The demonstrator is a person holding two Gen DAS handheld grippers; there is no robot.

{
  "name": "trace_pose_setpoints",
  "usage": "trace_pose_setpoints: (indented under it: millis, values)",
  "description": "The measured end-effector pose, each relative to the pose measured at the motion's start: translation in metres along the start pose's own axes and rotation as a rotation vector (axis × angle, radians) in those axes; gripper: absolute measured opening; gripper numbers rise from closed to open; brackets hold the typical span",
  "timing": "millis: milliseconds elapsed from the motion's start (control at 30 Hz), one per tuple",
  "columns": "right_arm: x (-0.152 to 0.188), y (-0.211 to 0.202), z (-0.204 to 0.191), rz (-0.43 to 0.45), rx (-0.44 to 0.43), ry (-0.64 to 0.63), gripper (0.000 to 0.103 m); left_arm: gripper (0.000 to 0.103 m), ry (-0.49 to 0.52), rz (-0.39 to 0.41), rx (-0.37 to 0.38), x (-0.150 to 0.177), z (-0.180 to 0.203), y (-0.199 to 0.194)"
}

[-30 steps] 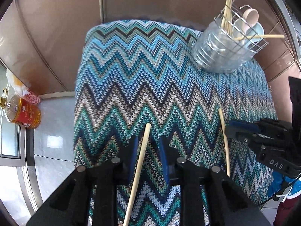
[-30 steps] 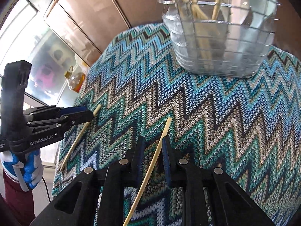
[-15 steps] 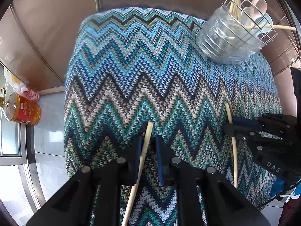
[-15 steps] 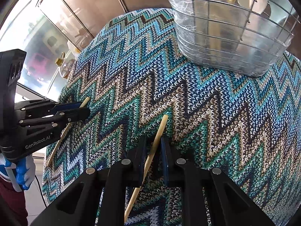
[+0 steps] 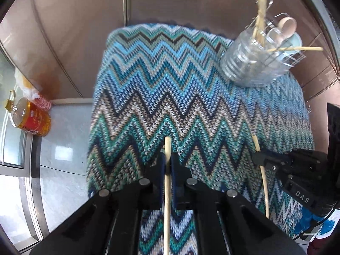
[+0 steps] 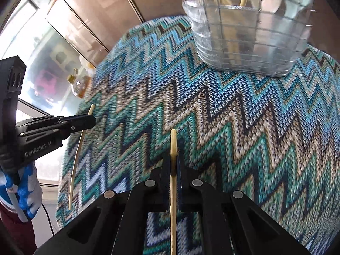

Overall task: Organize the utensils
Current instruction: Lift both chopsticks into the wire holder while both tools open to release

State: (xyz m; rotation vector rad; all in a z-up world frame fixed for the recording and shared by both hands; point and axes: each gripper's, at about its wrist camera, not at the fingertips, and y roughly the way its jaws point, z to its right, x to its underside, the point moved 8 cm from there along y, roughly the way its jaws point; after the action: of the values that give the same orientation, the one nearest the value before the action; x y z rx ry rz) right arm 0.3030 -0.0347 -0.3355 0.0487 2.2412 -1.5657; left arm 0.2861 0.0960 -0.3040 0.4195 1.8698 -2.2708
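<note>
A pale wooden chopstick (image 5: 167, 146) runs straight between the blue pads of my left gripper (image 5: 167, 162), whose jaws are closing tight on it over the zigzag knit cloth (image 5: 161, 89). My right gripper (image 6: 173, 161) closes the same way on a second chopstick (image 6: 173, 140), pads pressing its sides. Each gripper shows in the other's view: the right gripper (image 5: 258, 158) with its chopstick (image 5: 264, 182), and the left gripper (image 6: 91, 121) with its chopstick (image 6: 76, 159). A clear wire-framed utensil holder (image 5: 255, 63) with several chopsticks and spoons stands at the far right corner.
The holder (image 6: 244, 42) looms close ahead of the right gripper. An oil bottle (image 5: 29, 119) and a bag stand on the tiled floor to the left. Brown cabinet panels (image 5: 74, 31) back the table. A gloved hand (image 6: 23, 193) holds the left gripper.
Both grippers' jaws closed from a loose straddle onto their chopsticks. Each chopstick swung from a slant into line with its fingers. The holder shifted within both views.
</note>
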Motion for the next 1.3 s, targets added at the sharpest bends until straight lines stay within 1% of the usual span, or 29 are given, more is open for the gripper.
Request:
trace_pose_setpoints:
  millis: [100, 267, 367, 433, 533, 600, 733, 800, 900, 1000, 1133, 1200, 1300]
  values:
    - [0.007, -0.022, -0.007, 0.057, -0.038, -0.004, 0.005, 0.005, 0.0, 0.034, -0.008, 0.004, 0.003, -0.02]
    - [0.016, -0.062, -0.013, 0.163, -0.068, -0.03, 0.005, 0.005, 0.006, 0.107, -0.019, 0.01, 0.013, -0.059]
    - [0.022, -0.091, -0.019, 0.248, -0.084, -0.054, 0.005, 0.005, 0.011, 0.157, -0.018, 0.012, 0.022, -0.08]
    - [0.025, -0.108, -0.022, 0.299, -0.089, -0.063, 0.005, 0.005, 0.017, 0.207, -0.02, 0.011, 0.029, -0.099]
    - [0.02, -0.135, -0.027, 0.384, -0.083, -0.086, 0.005, 0.005, 0.02, 0.302, 0.001, 0.005, 0.043, -0.129]
    - [0.014, -0.156, -0.027, 0.449, -0.08, -0.1, 0.005, 0.005, 0.021, 0.38, 0.001, -0.004, 0.053, -0.15]
    - [-0.022, -0.204, -0.026, 0.621, -0.069, -0.109, 0.005, 0.005, 0.015, 0.511, 0.034, -0.03, 0.072, -0.184]
    - [-0.043, -0.224, -0.025, 0.695, -0.064, -0.11, 0.005, 0.005, 0.006, 0.593, 0.078, -0.049, 0.083, -0.2]
    - [-0.075, -0.256, -0.023, 0.822, -0.031, -0.126, 0.005, 0.005, -0.022, 0.686, 0.128, -0.076, 0.092, -0.217]
    - [-0.107, -0.273, -0.022, 0.926, -0.025, -0.133, 0.005, 0.005, -0.056, 0.793, 0.178, -0.107, 0.1, -0.232]
    - [-0.144, -0.279, -0.011, 1.034, -0.018, -0.138, 0.005, 0.005, -0.101, 0.926, 0.216, -0.144, 0.106, -0.241]
    - [-0.154, -0.279, -0.006, 1.068, -0.008, -0.144, 0.005, 0.005, -0.117, 0.986, 0.228, -0.163, 0.109, -0.238]
    - [-0.173, -0.27, 0.002, 1.108, 0.007, -0.147, 0.005, 0.005, -0.139, 1.039, 0.218, -0.182, 0.112, -0.23]
